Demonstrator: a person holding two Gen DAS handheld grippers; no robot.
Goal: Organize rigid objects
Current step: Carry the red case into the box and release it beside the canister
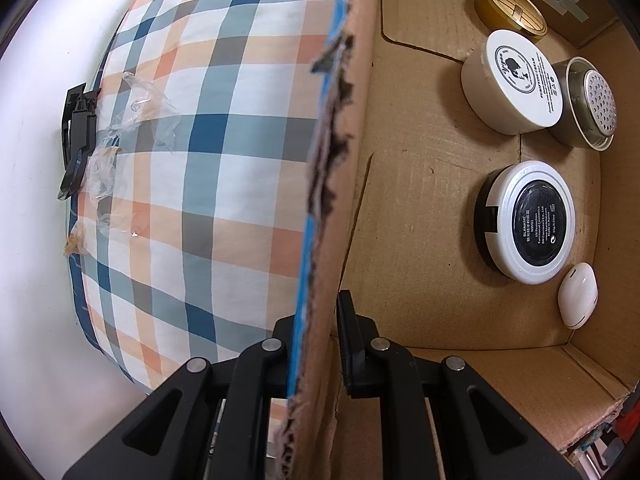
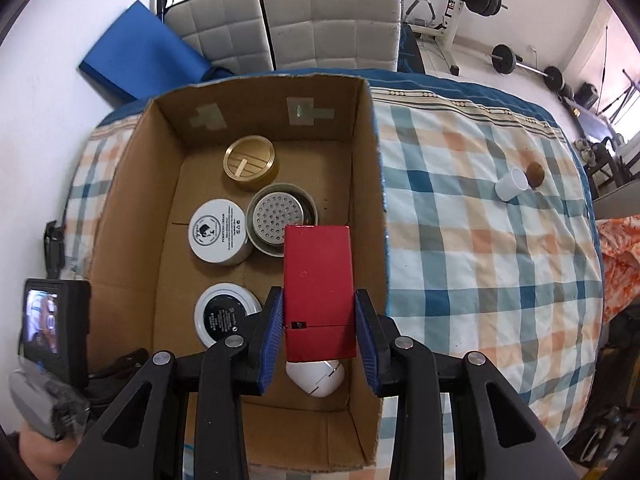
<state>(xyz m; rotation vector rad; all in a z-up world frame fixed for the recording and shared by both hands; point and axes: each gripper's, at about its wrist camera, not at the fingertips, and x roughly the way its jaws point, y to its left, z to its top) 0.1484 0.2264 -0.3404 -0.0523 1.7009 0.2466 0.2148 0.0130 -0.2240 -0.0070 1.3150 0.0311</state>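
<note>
- A cardboard box (image 2: 160,184) sits on a bed with a plaid cover (image 2: 480,264), already holding most of the items being sorted.
- Inside the box: a gold tin (image 2: 250,159) near the far wall, a white cream jar (image 2: 218,230) and a perforated metal cup (image 2: 281,216) touching side by side at mid-floor, a black-and-white compact (image 2: 224,314) closer to the near wall, and a white egg-shaped case (image 2: 316,378) nearest that wall.
- The right gripper (image 2: 318,312) holds a red box (image 2: 318,280) over the cardboard box's open top, above the egg-shaped case; its blue fingers (image 2: 271,334) are closed against the red box's two long sides. Judging by this, the red box is about to join the others but is not yet set down.
- The left gripper (image 1: 316,344) straddles the cardboard box's side wall (image 1: 340,184), one finger inside and one outside, pinching the wall, apparently steadying it.
- Still outside, well to the right of the cardboard box on the bed: a small white cup (image 2: 511,185) and a brown round object (image 2: 535,173), just beside each other. These two appear to be what remains.
</note>
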